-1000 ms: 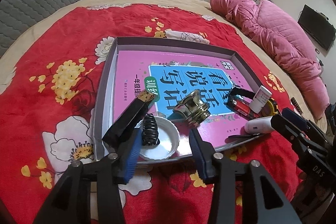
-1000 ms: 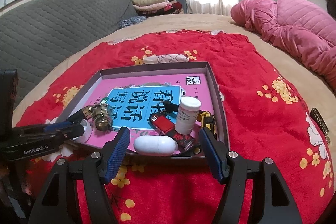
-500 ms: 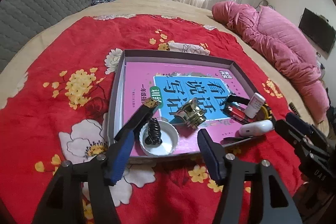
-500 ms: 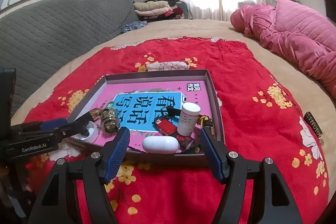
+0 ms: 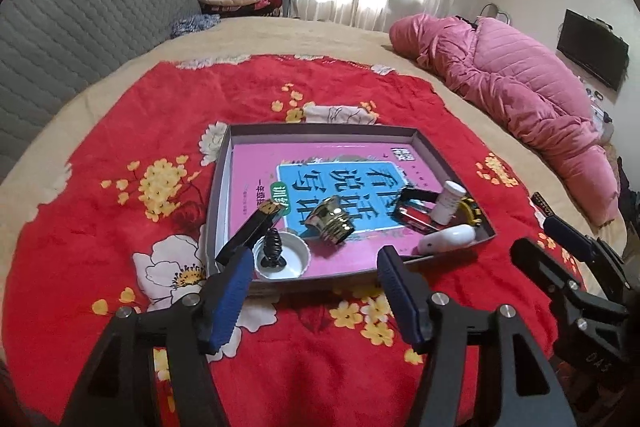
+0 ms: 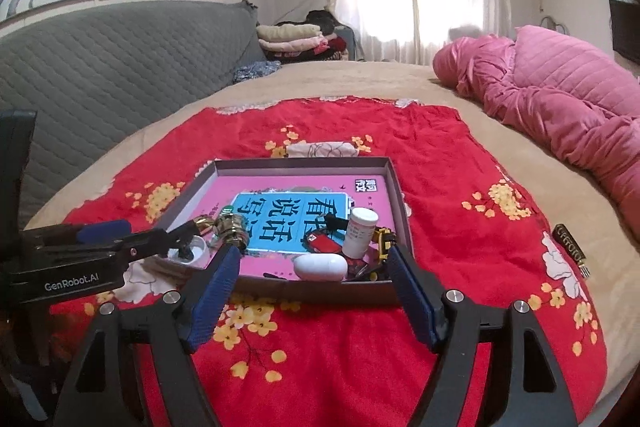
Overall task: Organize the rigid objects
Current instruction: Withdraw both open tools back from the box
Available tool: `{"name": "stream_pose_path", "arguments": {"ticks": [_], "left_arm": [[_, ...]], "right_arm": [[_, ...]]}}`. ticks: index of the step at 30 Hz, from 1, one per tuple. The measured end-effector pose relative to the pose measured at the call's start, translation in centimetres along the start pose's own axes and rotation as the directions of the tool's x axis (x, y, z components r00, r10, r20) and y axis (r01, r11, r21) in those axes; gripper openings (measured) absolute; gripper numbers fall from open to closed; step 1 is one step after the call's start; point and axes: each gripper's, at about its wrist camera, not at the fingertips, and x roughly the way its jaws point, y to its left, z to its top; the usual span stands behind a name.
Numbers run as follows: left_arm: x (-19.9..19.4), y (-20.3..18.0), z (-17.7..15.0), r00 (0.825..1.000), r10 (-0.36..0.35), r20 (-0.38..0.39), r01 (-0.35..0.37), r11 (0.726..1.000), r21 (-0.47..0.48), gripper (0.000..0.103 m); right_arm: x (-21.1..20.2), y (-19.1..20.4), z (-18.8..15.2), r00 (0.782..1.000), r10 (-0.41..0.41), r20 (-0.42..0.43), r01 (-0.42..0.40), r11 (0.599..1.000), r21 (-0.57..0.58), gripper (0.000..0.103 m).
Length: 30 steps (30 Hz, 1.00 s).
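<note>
Grippers hang side by side over a red flowered blanket [image 5: 100, 147] spread on the bed, both pointing down toward a shallow grey cardboard tray [image 5: 219, 183] lying flat on it. The left gripper [image 5: 316, 291], black with blue pads, has its jaws standing wide apart after just opening, with nothing between them but blanket and the tray's near edge beyond. The right gripper [image 6: 316, 291], the same make, has also just been spreading its jaws and grips nothing.

Inside the tray lies a pink book with a blue title panel [image 5: 320, 167], and the small rigid things sit on top of it. At the near left corner a round white plastic lid [image 5: 298, 261] holds a black ribbed hair claw [image 5: 273, 247], and a long black box with a gold-patterned end [image 5: 250, 231] leans over the tray wall beside it. Near the middle a brass-coloured threaded fitting [image 5: 330, 221] lies on its side. Toward the right corner a white cylindrical bottle [image 6: 361, 235] stands upright, with a red lighter-shaped object [image 6: 320, 242] just beside it, a smooth white oval case [image 6: 320, 267] at the near wall and a yellow-and-black object [image 6: 385, 239] against the right wall.

A pink quilted duvet [image 6: 560, 99] is heaped on the far right of the bed.
</note>
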Motion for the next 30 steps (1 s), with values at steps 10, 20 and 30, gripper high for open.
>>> {"name": "stream_pose_path", "arguments": {"ticks": [10,20,30], "left_arm": [[-3.2,0.3,-0.6,0.999,0.023,-0.023,-0.025,0.998,-0.059,0.064],[-4.4,0.7,-2.1,0.996,0.048,-0.073,-0.054,0.996,-0.077,0.064],[-3.6,-0.9,-3.3,0.993,0.067,-0.095,-0.071,0.997,-0.031,0.064]], "right_arm": [[-3.3,0.9,-0.6,1.0,0.006,0.03,-0.005,0.999,-0.034,0.078],[-5.0,2.1,-0.9,0.997,0.01,0.074,-0.005,0.997,-0.078,0.078],[-4.0,2.5,-2.1,0.999,0.021,0.041,-0.017,0.995,-0.093,0.078]]}}
